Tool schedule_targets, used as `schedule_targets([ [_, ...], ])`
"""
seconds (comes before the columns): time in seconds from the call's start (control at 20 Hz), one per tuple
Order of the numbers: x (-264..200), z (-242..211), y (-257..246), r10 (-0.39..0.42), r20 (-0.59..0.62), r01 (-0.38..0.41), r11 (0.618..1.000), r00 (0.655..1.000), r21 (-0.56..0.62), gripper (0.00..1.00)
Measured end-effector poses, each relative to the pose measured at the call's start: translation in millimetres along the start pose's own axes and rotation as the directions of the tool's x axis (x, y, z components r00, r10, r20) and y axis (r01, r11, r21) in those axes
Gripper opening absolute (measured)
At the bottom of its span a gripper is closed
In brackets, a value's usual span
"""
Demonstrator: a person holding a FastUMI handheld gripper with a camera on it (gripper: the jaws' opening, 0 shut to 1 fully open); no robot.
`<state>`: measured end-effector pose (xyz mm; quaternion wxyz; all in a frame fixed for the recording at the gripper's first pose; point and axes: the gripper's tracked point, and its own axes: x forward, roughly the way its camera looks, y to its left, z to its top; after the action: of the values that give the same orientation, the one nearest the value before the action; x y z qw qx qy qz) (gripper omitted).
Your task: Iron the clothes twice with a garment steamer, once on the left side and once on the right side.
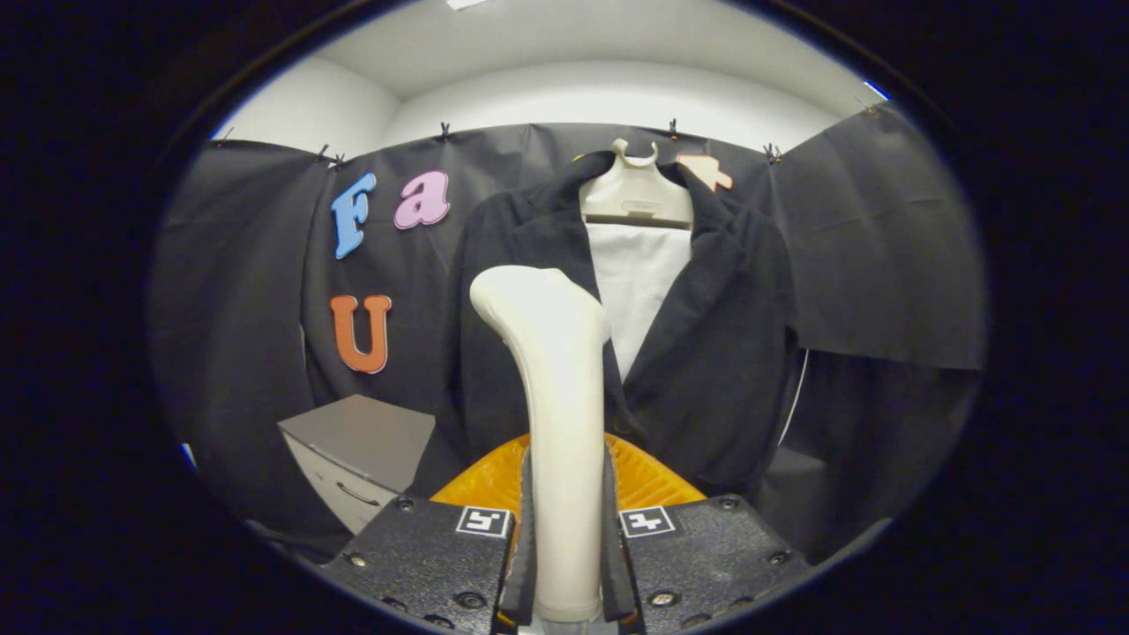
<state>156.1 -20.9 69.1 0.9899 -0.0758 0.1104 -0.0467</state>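
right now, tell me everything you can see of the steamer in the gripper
The garment steamer is a smooth, cream-white handle of glossy plastic, standing upright between the fingers of the gripper, which press on its lower part from both sides. It widens and bends at the top into a rounded head leaning slightly toward the left. The head sits in front of the left panel of the dark jacket; whether it touches the fabric cannot be told. An orange ribbed part shows behind its base.

Jaws clamp steamer (560, 423) (apparently) before jacket (714, 353).
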Motion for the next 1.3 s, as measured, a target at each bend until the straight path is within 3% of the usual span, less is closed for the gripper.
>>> schedule_targets([
  [0.65,-3,-87,8,-0.010,-0.156,0.012,1.000,0.988,0.012,0.32],
  [1.3,-3,-177,-14,-0.065,-0.325,0.071,0.997,0.943,0.008,0.32],
])
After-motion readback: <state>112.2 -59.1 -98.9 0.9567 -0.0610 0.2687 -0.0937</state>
